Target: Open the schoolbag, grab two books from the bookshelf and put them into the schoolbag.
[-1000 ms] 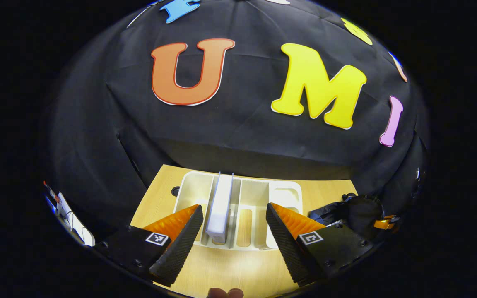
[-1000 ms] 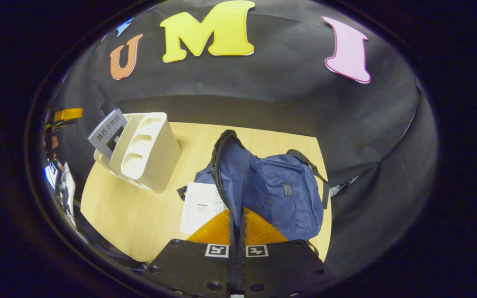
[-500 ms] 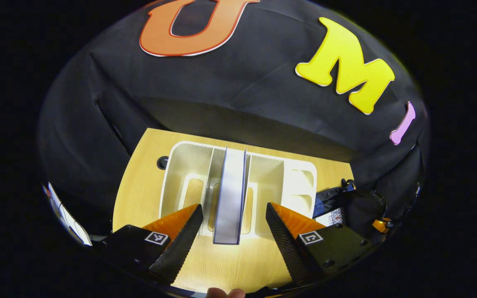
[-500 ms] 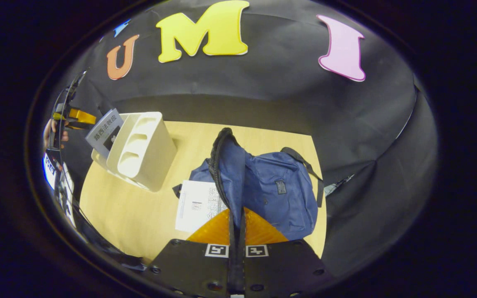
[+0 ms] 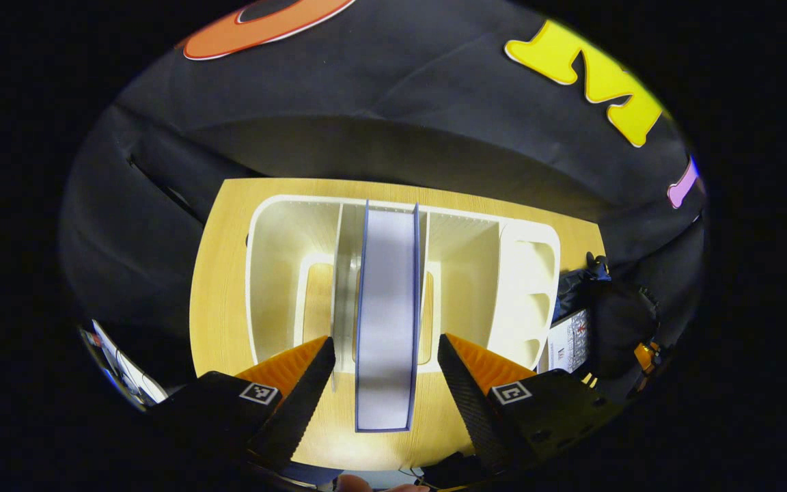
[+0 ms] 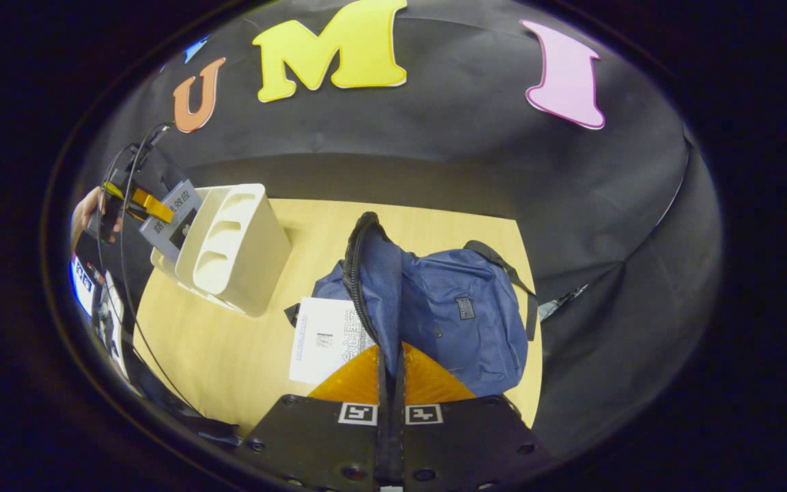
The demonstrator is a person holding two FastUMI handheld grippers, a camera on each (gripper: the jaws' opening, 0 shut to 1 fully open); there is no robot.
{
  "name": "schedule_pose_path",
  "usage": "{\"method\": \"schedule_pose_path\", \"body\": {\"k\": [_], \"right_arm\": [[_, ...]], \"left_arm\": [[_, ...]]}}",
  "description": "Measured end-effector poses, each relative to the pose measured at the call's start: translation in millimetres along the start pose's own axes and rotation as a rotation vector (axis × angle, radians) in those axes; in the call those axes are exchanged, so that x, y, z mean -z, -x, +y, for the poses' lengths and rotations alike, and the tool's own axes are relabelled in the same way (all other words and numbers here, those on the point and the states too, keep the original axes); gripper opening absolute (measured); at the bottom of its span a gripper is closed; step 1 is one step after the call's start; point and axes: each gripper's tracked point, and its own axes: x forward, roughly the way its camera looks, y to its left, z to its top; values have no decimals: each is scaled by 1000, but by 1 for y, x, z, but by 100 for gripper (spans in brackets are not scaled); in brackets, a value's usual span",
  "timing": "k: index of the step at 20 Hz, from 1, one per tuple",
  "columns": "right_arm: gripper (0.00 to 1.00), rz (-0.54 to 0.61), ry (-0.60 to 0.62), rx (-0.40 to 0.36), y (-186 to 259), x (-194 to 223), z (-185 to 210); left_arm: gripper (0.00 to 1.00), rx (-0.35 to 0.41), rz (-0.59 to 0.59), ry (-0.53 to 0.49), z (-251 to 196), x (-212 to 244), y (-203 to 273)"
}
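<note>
Orange-ribbed fingers of the left gripper (image 5: 385, 372) stand wide apart, one on each side of the near end of a blue-edged book (image 5: 387, 314); neither pad touches it. Book stands upright on edge in the middle slot of the white bookshelf (image 5: 270, 225), pale page block facing the camera, near end sticking out past the shelf's front edge over the wooden table (image 5: 219, 273). Slots to either side of the book hold nothing visible. Beyond the shelf's right end: dark bag fabric and a white printed sheet, partly hidden.

Right gripper (image 6: 390, 383): fingers closed together on the raised edge of the blue schoolbag (image 6: 448, 314), holding the zipped rim up so the opening stands tall above the table. A white book (image 6: 325, 338) lies flat in or at the mouth of the bag, just left of the fingers; cannot tell how far inside it sits. Bag's dark strap trails off its far right side.

Farther left in the right gripper view: same bookshelf seen from its end, the second book leaning above it, with the left gripper and the hand (image 6: 86, 212) holding it just beside that book
</note>
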Motion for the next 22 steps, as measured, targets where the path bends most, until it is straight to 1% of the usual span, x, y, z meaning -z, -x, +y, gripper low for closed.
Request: {"method": "schedule_pose_path", "body": {"k": [4, 6, 7, 8, 9, 12, 13, 14, 15, 16, 19, 20, 21, 22], "right_arm": [[1, -2, -8, 2, -1, 1, -3], [1, -3, -12, 6, -1, 1, -6], [1, -4, -15, 7, 0, 1, -7], [0, -4, -17, 8, -1, 1, -8], [0, -4, -22, 9, -1, 1, -9], [0, -6, -29, 7, 0, 1, -9], [0, -8, -29, 8, 0, 2, -9], [0, -8, -29, 6, 0, 2, -8], [0, -8, -28, 6, -1, 2, -8], [0, -9, -29, 5, 0, 2, -7], [0, -11, -19, -2, 0, 3, -3], [0, -13, -15, -4, 0, 2, -2], [0, -14, -14, -7, -1, 3, 0], [0, -13, -12, -10, -1, 3, 2]], "left_arm": [[93, -29, 72, -4, 7, 7, -15], [87, -49, 91, -10, 12, 7, -18], [82, -58, 102, -12, 13, 8, -19], [79, -67, 111, -12, 15, 10, -21], [73, -69, 127, -11, 13, 12, -22], [61, -91, 150, -11, 16, 15, -22], [53, -92, 157, -9, 16, 18, -22], [49, -94, 161, -4, 17, 19, -20], [53, -97, 167, 1, 17, 21, -18], [48, -95, 159, 1, 18, 19, -13], [46, -98, 116, -12, 23, 18, 6], [41, -100, 95, -20, 24, 18, 15], [45, -94, 77, -27, 25, 18, 24], [45, -85, 56, -27, 24, 20, 34]]}}
